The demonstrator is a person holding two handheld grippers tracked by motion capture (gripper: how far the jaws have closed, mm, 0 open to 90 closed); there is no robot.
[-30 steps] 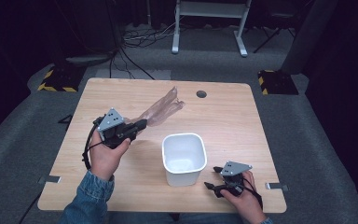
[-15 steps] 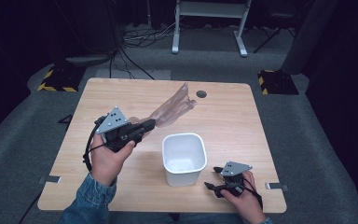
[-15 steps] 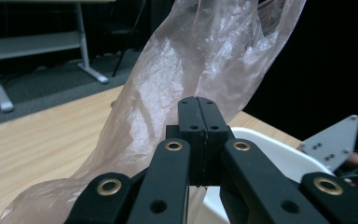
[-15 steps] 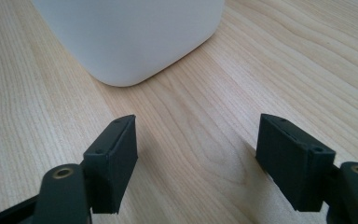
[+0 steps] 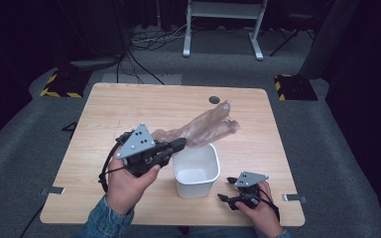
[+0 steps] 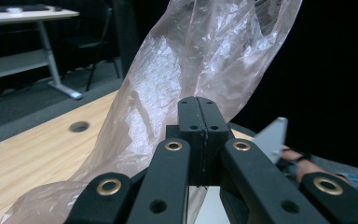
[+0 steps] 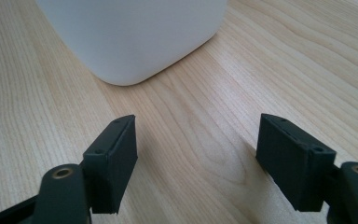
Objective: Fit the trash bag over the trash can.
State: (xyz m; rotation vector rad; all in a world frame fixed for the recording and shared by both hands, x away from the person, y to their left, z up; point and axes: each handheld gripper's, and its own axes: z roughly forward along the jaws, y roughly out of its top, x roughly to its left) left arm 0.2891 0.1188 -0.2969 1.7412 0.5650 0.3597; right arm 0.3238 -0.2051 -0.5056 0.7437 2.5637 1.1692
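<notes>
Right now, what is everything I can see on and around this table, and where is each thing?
Light wooden table: one, centre of the floor.
Clear crinkled plastic bag: one, see-through brownish, lifted over the table behind the bin, one end pinched.
White square plastic bin: one, near front edge, upright, open top.
Round hole: one, dark, far table edge.
Metal-legged desk: one, pale, background.
Left tool: one, black, shut on the bag.
Right tool: one, black, open, resting low beside the bin.
</notes>
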